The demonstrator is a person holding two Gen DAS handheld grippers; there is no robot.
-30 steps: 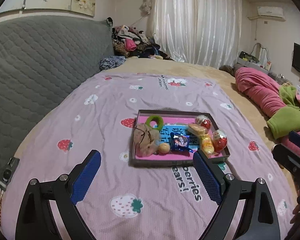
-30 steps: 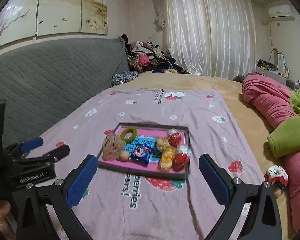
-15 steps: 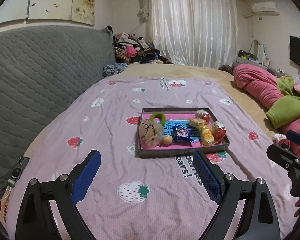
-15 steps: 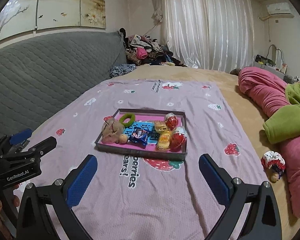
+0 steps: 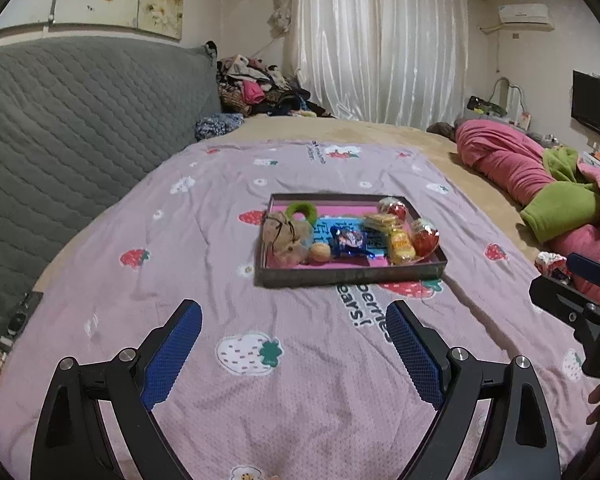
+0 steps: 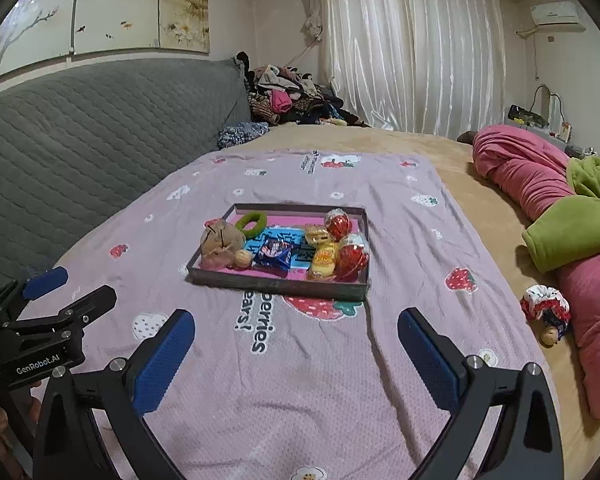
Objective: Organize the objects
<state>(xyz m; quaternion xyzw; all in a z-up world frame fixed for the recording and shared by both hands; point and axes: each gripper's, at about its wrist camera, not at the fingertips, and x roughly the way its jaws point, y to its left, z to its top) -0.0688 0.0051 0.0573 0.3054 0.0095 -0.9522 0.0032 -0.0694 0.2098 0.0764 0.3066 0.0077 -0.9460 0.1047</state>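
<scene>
A grey tray (image 5: 348,277) with a pink floor sits on the purple strawberry sheet in the middle of the bed; it also shows in the right wrist view (image 6: 276,282). In it lie a tan pouch (image 5: 284,236), a green ring (image 5: 300,211), a small round nut (image 5: 319,253), a blue snack packet (image 5: 350,240), yellow wrapped snacks (image 5: 400,245) and two red egg toys (image 5: 425,234). My left gripper (image 5: 294,340) is open and empty, well short of the tray. My right gripper (image 6: 296,346) is open and empty, also short of the tray.
A grey quilted headboard (image 5: 60,120) runs along the left. A pink and green quilt (image 6: 556,216) lies at the right, with a small doll (image 6: 546,312) beside it. Clothes (image 6: 292,96) are piled at the far corner. A remote (image 5: 20,316) lies at the left edge.
Both grippers have drawn back from the tray, which now looks smaller and farther away. Both stay open and empty.
</scene>
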